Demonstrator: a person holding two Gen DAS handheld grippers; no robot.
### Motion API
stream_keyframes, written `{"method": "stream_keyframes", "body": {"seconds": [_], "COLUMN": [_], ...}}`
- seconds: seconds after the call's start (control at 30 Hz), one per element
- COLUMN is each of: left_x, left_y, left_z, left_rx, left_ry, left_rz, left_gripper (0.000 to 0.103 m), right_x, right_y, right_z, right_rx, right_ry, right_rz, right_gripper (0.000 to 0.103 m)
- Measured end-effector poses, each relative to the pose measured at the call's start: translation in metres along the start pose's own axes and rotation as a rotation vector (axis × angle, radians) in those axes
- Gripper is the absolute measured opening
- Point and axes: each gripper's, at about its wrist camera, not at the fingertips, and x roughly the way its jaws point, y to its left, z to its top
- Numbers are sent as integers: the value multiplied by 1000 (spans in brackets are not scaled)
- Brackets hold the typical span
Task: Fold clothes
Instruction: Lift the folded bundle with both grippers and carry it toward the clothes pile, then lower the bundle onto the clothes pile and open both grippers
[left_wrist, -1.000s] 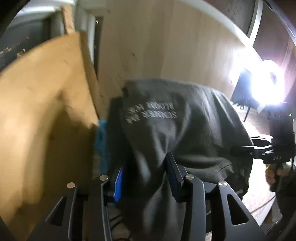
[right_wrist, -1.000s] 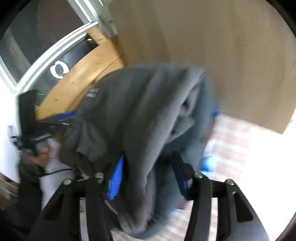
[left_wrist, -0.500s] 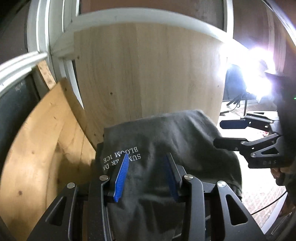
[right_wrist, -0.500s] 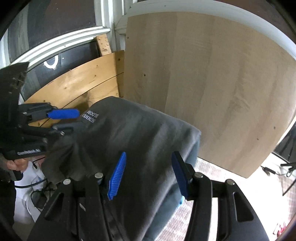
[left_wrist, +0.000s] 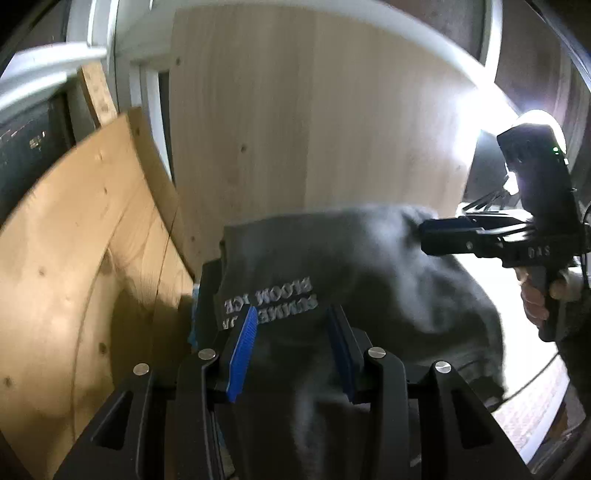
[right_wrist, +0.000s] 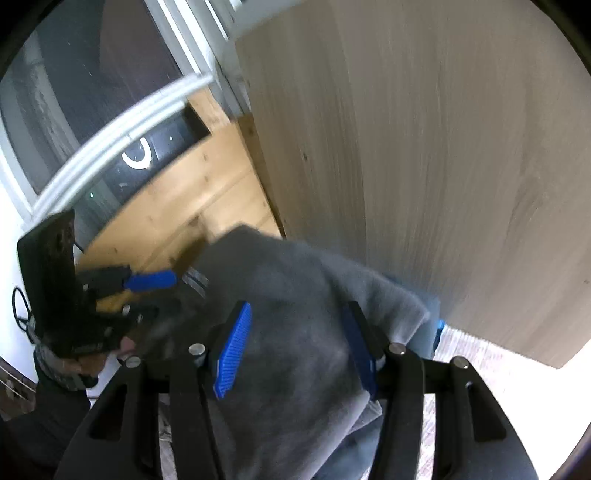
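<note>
A dark grey sweatshirt (left_wrist: 369, 258) with white lettering lies folded in a thick bundle in front of the wood panels. My left gripper (left_wrist: 291, 314) stands open over its near edge, the cloth filling the gap between the blue pads. In the right wrist view the same sweatshirt (right_wrist: 288, 266) runs between the pads of my open right gripper (right_wrist: 297, 306). Each gripper shows in the other's view: the right gripper (left_wrist: 428, 234) touches the bundle's far right top, and the left gripper (right_wrist: 147, 295) sits at its left corner, jaws apart.
A pale wood panel (left_wrist: 314, 129) stands upright behind the bundle, with a yellow plywood board (left_wrist: 74, 240) leaning to its left. Blue cloth (right_wrist: 436, 306) peeks out beneath the sweatshirt. A bright lamp (left_wrist: 539, 122) glares at the right. A hand (left_wrist: 535, 299) holds the right gripper.
One second ago the sweatshirt hung bunched between both grippers' fingers. It has since come to rest as a folded bundle, and the right gripper has moved in to its top right edge.
</note>
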Motion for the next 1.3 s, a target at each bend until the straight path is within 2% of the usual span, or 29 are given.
{"method": "stream_keyframes", "body": {"seconds": [0.13, 0.23, 0.3, 0.33, 0.43, 0.5, 0.57, 0.63, 0.7, 0.73, 0.8, 0.87, 0.93, 1.0, 1.07, 1.2, 1.27, 1.3], "left_x": [-11, 2, 18, 21, -1, -23, -38, -38, -25, -13, 22, 28, 26, 7, -18, -66, -65, -59], "left_y": [-42, -70, -81, -84, -80, -68, -51, -30, -16, -14, -4, 0, 3, -7, -21, -47, -58, -63], "left_z": [-9, -27, -47, -56, -58, -46, -28, -8, 11, 17, 21, 17, 13, 1, -13, -42, -54, -60], "left_rx": [84, 145, 173, 177, 159, 123, 95, 34, -7, -11, -11, -15, -20, -12, -1, 22, 49, 66], "left_ry": [-7, 61, 122, 136, 107, 48, -13, -50, -58, -45, 37, 59, 61, 37, 7, -54, -33, -11], "left_rz": [-87, -151, -149, -145, -157, -132, -73, -24, -33, -38, 4, 42, 75, 53, 17, -56, -74, -73], "left_gripper": [38, 39, 38, 38, 38, 39, 39, 39, 41, 42, 43, 44, 42, 43, 43, 44, 44, 44], "right_x": [8, 36, 51, 46, 16, 0, -4, 5, 17, 24, 19, -2, -34, -59, -72, -60, -50, -41], "right_y": [16, 3, -13, -17, -12, 2, 10, 21, 32, 37, 40, 44, 41, 36, 37, 43, 46, 52], "right_z": [1, 2, 3, 4, 8, 10, 6, -2, -19, -30, -55, -76, -90, -97, -99, -101, -107, -112], "right_rx": [-91, -120, -120, -82, -53, -85, -79, -85, -96, -103, -124, -149, -116, -49, -17, -20, -29, -48], "right_ry": [26, 94, 127, 119, 26, -14, -18, -6, 28, 54, 84, 71, 43, 7, -27, -27, -5, 25], "right_rz": [-72, -114, -156, -136, -93, -105, -84, -60, -61, -70, -93, -110, -66, -21, -13, -45, -43, -75], "right_gripper": [51, 51, 48, 47, 49, 49, 50, 50, 52, 53, 53, 53, 53, 54, 55, 55, 55, 55]}}
